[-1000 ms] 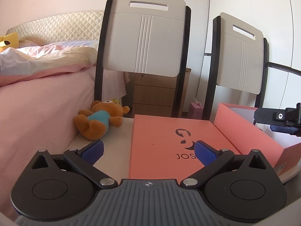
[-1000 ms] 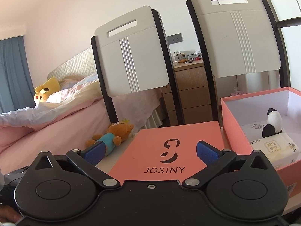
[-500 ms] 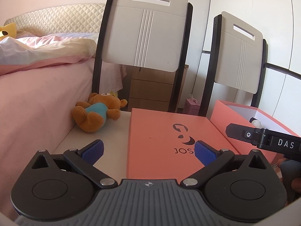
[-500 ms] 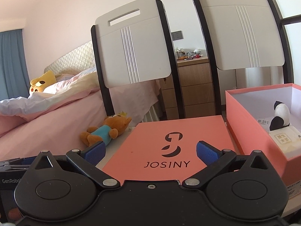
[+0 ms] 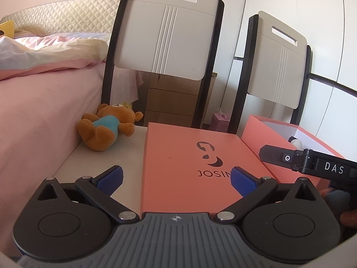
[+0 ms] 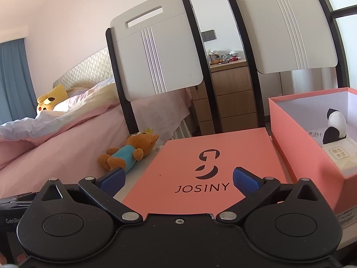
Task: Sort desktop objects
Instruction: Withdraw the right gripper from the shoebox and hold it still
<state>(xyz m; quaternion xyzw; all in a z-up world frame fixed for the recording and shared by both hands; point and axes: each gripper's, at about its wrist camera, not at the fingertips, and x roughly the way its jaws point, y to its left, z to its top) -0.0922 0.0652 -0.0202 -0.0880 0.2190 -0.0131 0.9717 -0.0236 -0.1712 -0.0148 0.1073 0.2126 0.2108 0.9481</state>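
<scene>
A coral box lid [image 5: 189, 163] [image 6: 207, 169] printed JOSINY lies flat on the white table [image 5: 98, 163]. Right of it stands the open coral box [image 6: 312, 156] [image 5: 287, 145], holding a panda toy [image 6: 335, 125] and a white tissue pack [image 6: 339, 154]. A brown teddy bear in a blue shirt [image 5: 107, 129] [image 6: 129, 154] lies at the table's far left. My left gripper [image 5: 176, 178] is open near the front edge, with nothing between its blue pads. My right gripper [image 6: 178, 178] is open too, low over the lid's near end.
Two white chairs with black frames [image 5: 165, 38] [image 6: 285, 24] stand behind the table. A pink bed [image 5: 40, 102] runs along the table's left side, with a yellow plush [image 6: 51, 100] on it. A wooden dresser [image 6: 232, 96] is behind the chairs.
Both grippers have drifted slightly back and lower, so the scene sits a little differently. The right gripper's body now shows at the right of the left wrist view. Both stay open.
</scene>
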